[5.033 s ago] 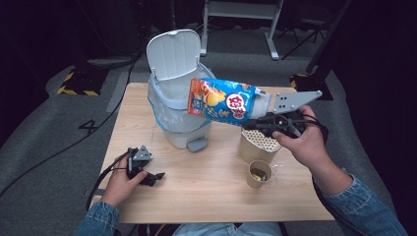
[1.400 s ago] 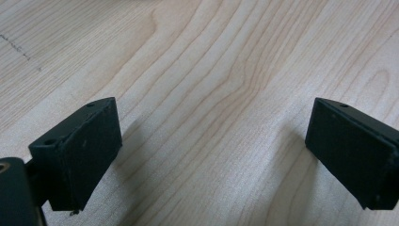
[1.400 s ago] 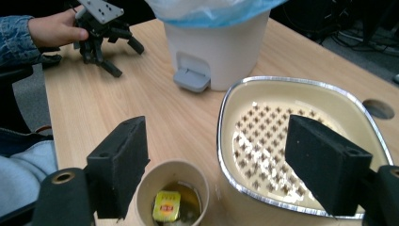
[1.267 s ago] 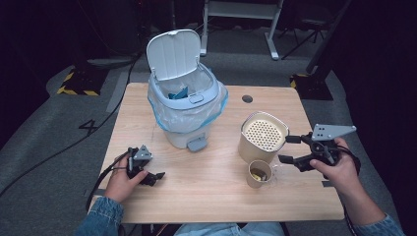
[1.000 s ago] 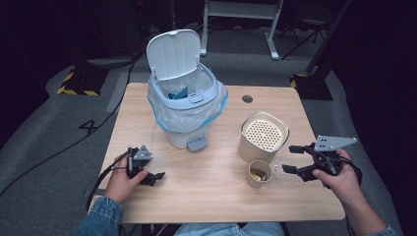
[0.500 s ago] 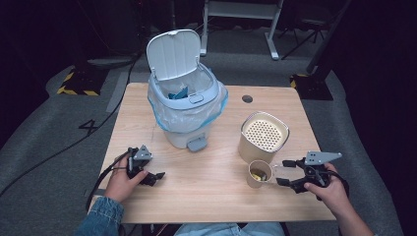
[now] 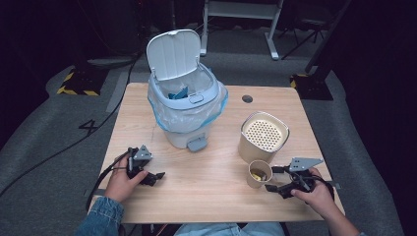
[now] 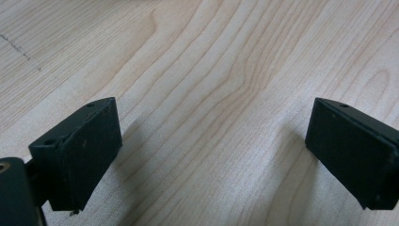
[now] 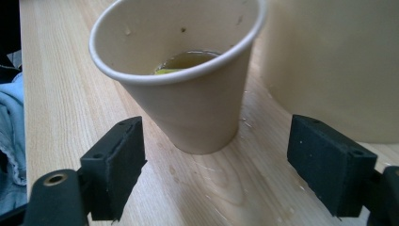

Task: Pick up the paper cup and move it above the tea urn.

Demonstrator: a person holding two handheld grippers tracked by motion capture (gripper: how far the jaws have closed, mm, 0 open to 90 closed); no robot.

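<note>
A tan paper cup (image 7: 258, 173) (image 9: 186, 80) with yellowish liquid in it stands upright on the wooden table (image 7: 216, 196). My right gripper (image 7: 273, 178) (image 9: 214, 160) is open just to the cup's right, jaws level with its base and a short way off it. Behind the cup stands a cream canister with a perforated lid (image 7: 263, 136) (image 9: 339, 61). My left gripper (image 7: 156, 176) (image 8: 211, 150) rests open on the bare table at the front left, with nothing between its jaws. A light blue pedal bin (image 7: 186, 105) with its lid up holds a blue wrapper.
The bin has a clear liner with a blue edge and a foot pedal (image 7: 196, 144) facing me. A cable hole (image 7: 247, 98) sits at the table's back right. Dark floor, cables and a stand surround the table. A denim sleeve (image 9: 9, 141) lies near the front edge.
The snack bag that my right gripper held over the bin five seconds ago now lies inside it. My right gripper has since come down and back to the paper cup. The left has stayed put.
</note>
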